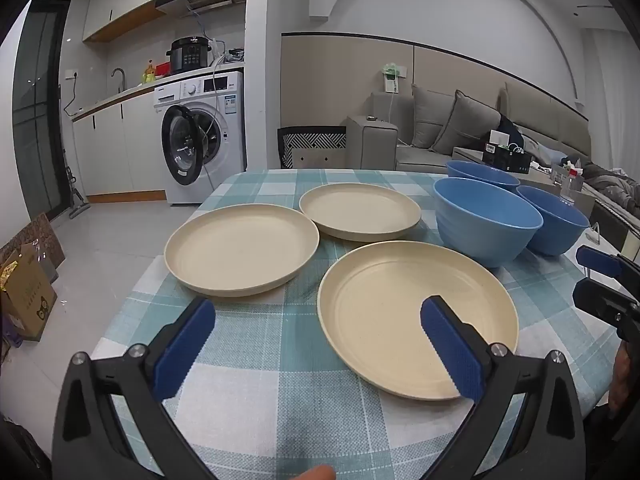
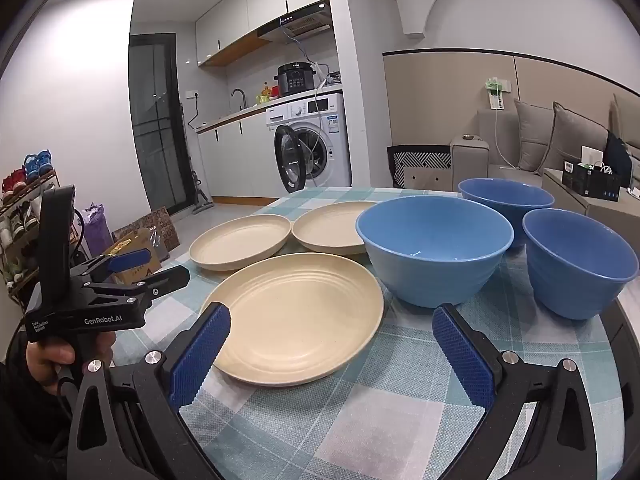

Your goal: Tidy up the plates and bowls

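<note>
Three plates (image 1: 242, 248) flat, three bowls (image 2: 434, 248) upright.

three cream plates (image 1: 242, 248), three blue bowls (image 1: 486, 222), unstacked

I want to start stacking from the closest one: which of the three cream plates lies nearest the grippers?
The near plate, beside the big blue bowl: it sits at the left gripper, while the other two lie behind it.
</note>
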The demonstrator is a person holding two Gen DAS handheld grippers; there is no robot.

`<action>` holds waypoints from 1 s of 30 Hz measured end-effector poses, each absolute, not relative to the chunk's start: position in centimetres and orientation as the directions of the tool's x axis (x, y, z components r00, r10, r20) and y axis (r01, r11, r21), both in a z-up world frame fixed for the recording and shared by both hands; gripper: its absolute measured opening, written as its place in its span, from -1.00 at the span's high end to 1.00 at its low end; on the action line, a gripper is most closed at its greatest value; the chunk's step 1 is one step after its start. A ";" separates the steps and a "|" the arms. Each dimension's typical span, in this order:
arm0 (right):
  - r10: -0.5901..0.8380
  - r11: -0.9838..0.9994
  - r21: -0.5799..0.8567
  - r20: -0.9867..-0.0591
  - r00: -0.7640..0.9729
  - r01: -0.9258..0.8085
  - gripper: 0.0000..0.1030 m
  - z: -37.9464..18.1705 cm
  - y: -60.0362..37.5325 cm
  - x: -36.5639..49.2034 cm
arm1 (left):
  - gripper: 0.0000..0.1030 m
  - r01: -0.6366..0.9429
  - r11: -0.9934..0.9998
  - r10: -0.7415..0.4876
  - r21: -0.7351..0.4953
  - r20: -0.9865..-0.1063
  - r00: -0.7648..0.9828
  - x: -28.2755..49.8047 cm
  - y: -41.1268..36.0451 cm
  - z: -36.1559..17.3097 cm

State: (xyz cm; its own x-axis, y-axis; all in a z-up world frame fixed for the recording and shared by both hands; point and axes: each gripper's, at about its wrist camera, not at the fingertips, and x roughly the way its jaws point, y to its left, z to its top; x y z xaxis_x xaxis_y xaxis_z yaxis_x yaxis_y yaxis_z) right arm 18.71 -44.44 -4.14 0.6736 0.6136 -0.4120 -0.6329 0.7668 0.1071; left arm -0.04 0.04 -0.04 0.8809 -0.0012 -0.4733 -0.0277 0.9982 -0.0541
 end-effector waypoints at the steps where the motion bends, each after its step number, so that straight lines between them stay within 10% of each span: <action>1: 0.613 0.767 0.105 -0.410 0.675 -0.633 -0.99 -4.1 -44.4 18.7 | -1.00 -0.028 0.999 0.006 -0.038 -0.484 0.875 0.1 -0.1 0.0; 30: 0.613 0.767 0.106 -0.412 0.674 -0.632 -0.99 -4.1 -44.4 18.7 | -1.00 -0.033 0.999 0.009 -0.043 -0.471 0.882 -0.1 0.1 0.0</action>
